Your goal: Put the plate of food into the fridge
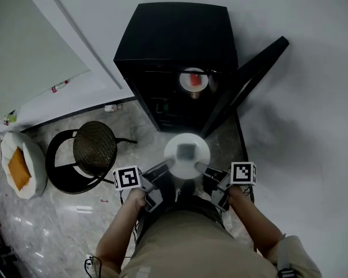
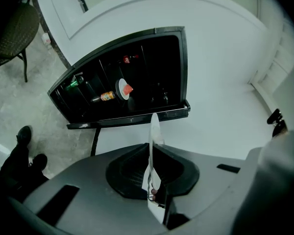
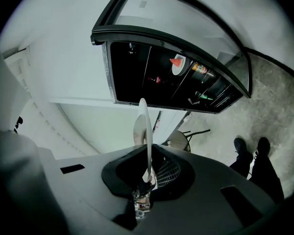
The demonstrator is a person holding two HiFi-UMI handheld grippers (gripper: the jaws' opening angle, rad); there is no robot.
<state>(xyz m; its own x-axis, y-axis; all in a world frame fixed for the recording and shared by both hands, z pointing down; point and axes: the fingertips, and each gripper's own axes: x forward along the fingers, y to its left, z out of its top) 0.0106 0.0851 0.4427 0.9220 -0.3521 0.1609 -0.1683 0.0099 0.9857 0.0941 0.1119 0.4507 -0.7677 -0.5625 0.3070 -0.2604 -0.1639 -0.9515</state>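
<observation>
the white plate (image 1: 175, 155) is held in the air just in front of the open black fridge (image 1: 174, 39), its left rim pinched in the closed left tool (image 1: 162, 168) and its right rim in the closed right tool (image 1: 204, 168). the food (image 1: 187, 150) on it is only a blurred grey patch, and both gripper views show the plate edge-on, so what it is cannot be told. inside the dark fridge a second plate (image 1: 194, 80) carries something red; the rest of the shelves is hard to make out.
</observation>
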